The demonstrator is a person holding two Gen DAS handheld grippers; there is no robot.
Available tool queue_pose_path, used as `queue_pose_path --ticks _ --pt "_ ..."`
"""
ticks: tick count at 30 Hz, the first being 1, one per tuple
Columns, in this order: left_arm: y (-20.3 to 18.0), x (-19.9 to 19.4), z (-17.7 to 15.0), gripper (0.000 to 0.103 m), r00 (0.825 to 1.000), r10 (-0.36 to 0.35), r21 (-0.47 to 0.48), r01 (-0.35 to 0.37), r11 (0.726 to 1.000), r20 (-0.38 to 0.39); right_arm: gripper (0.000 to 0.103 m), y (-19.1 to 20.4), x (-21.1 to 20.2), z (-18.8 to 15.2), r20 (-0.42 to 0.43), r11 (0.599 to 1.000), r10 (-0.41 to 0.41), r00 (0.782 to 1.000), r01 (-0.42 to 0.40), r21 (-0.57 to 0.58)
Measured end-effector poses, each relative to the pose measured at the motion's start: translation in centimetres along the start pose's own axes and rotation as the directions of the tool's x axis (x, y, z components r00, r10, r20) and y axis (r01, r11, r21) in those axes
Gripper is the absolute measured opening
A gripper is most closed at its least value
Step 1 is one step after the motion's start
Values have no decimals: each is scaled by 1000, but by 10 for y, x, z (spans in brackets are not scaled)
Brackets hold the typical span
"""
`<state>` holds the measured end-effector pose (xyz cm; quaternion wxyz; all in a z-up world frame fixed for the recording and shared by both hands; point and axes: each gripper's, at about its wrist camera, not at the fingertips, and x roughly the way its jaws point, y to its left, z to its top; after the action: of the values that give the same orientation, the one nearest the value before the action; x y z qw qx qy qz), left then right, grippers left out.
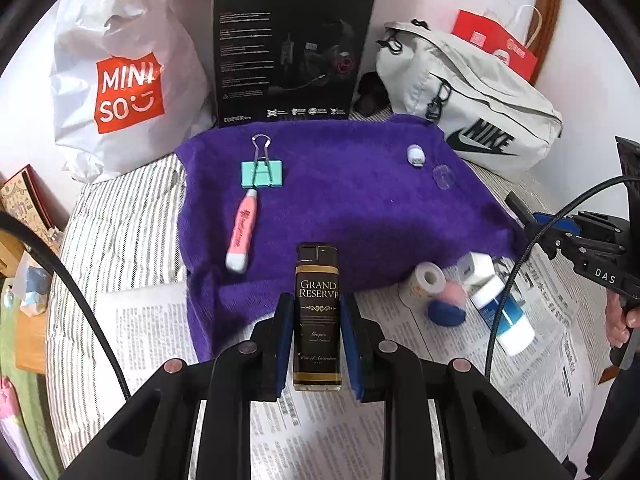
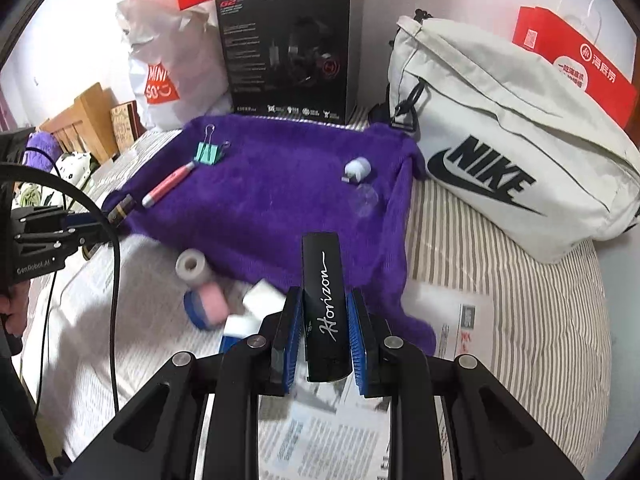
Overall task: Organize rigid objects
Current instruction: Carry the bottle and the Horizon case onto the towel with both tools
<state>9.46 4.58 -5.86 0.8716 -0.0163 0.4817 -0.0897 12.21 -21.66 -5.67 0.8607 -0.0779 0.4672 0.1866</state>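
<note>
My left gripper (image 1: 317,312) is shut on a dark "Grand Reserve" lighter (image 1: 317,320), held over the near edge of the purple towel (image 1: 360,208). My right gripper (image 2: 323,312) is shut on a black "Horizon" lighter (image 2: 325,308) above the towel's (image 2: 280,200) near edge. On the towel lie a teal binder clip (image 1: 262,172), a pink tube (image 1: 242,232), a small white USB plug (image 1: 416,156) and a clear cap (image 1: 442,178). Tape rolls (image 1: 428,280) and small bottles (image 1: 502,316) lie on newspaper (image 1: 152,320) between the grippers.
A Miniso bag (image 1: 128,92), a black Hecate box (image 1: 292,48), a white Nike bag (image 1: 476,112) and a red paper bag (image 1: 496,44) stand along the back wall. The striped bedding (image 2: 500,280) runs to the right. A wooden headboard (image 2: 88,120) is at the left.
</note>
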Motion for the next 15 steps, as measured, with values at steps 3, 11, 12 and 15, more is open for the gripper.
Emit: queue_pose_path --ticks 3,11,12,15 --pt "4 4 5 22 1000 -12 -9 12 1000 -1 22 -2 6 10 2 1000 -1 1000 1 -2" --pt "16 17 21 22 1000 -7 -23 6 1000 -18 22 -7 23 26 -6 1000 1 1000 -1 10" --pt "18 19 23 22 1000 -3 -27 3 1000 -23 22 -8 26 28 -9 1000 0 1000 0 12" --pt "21 25 28 22 1000 -5 -31 4 1000 -29 22 -12 32 32 -13 1000 -7 1000 7 23"
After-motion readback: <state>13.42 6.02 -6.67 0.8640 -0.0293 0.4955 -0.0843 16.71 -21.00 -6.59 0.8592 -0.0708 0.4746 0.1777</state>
